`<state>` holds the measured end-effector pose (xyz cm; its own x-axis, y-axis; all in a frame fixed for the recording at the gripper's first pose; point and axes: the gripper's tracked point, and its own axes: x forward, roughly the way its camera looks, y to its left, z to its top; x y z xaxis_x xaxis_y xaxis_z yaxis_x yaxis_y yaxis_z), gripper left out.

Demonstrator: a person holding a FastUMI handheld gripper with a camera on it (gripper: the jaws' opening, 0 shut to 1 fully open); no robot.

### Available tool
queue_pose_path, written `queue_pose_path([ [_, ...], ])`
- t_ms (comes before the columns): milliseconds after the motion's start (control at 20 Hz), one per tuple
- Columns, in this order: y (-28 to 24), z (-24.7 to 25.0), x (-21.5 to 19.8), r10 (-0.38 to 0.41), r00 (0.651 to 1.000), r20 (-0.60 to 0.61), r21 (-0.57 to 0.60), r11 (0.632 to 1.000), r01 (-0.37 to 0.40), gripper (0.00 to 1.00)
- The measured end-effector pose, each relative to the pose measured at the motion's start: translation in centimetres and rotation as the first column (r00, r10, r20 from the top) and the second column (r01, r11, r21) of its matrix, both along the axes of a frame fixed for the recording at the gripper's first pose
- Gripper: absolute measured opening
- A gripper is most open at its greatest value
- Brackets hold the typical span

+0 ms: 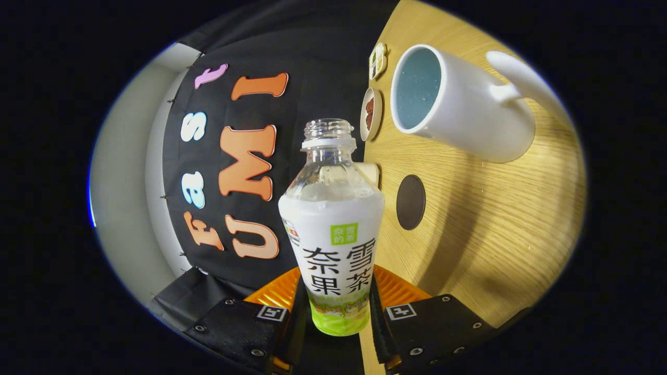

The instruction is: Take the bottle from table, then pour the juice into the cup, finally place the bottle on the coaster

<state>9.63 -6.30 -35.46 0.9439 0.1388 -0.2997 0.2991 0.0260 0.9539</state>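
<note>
Wooden table (484,224) stood on edge in the gripper view, turned a quarter round with the gripper, dark cloth wall beside it. Held one bottle (333,234) between the fingers: clear neck, cap off, mouth open, white printed sleeve with a green band at the base. Clamped it low on the body, both fingers pressing its sides, gripper (336,312) closed on it. Kept the bottle lined up with the fingers, its mouth aimed beyond them, past the table's far edge toward the cloth wall. Saw one white cup (458,104) with a handle on the table, blue inside, well apart from the bottle's mouth. Counted one dark round coaster (410,202) on the wood, between cup and bottle. Noted two small dishes (371,113) near the table's far edge, just beside the cup.
</note>
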Motion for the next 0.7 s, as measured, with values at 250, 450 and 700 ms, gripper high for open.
queue_pose_path([
  [250, -0.7, 0.5, 0.8, -0.046, 0.999, 0.005, 0.096, 0.994, 0.045, 0.54],
  [450, -1.1, 0.8, 0.6, -0.088, 0.996, 0.004, 0.186, 0.979, 0.086, 0.54],
  [700, -1.6, 0.8, 0.7, -0.111, 0.994, -0.002, 0.242, 0.964, 0.109, 0.54],
])
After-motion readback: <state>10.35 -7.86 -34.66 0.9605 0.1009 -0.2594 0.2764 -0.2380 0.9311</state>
